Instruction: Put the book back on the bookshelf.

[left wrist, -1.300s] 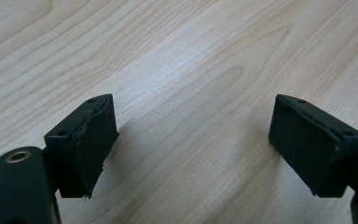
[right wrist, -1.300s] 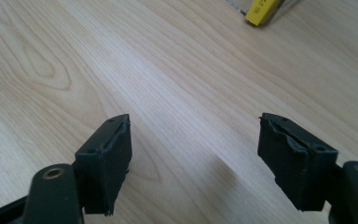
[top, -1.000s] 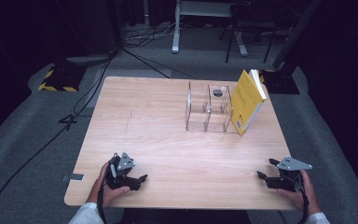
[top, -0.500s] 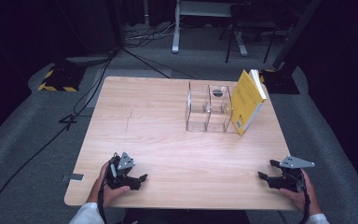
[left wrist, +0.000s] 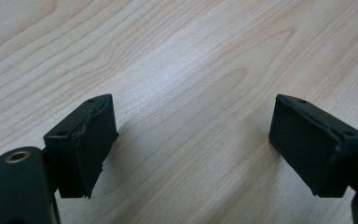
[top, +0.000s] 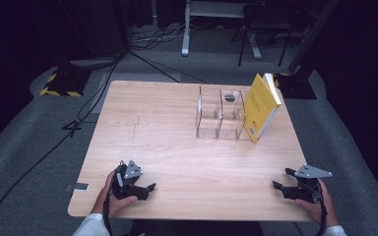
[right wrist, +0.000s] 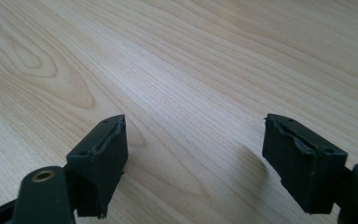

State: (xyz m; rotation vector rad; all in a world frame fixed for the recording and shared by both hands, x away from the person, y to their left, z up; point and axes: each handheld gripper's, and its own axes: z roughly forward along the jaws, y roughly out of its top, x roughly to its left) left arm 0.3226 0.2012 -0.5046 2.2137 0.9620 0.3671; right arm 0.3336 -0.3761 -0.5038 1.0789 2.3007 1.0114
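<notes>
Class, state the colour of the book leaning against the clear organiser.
The book has a yellow cover, seen best in the high view.

Pretty dark room overall, the light mostly lands on the table [top: 167, 132], which is pale wood with rounded corners and clear grain. It sits on a grey carpet [top: 34, 162] that fades into near black toward the edges. Black cables [top: 86, 105] snake across the floor on the left, some running up toward the back. There's a yellow-and-black striped block [top: 59, 83] off the far left corner. At the back, a white stand [top: 189, 29] with a foot on the floor, plus a dark slanted post [top: 310, 44] with a black base on the right.
</notes>
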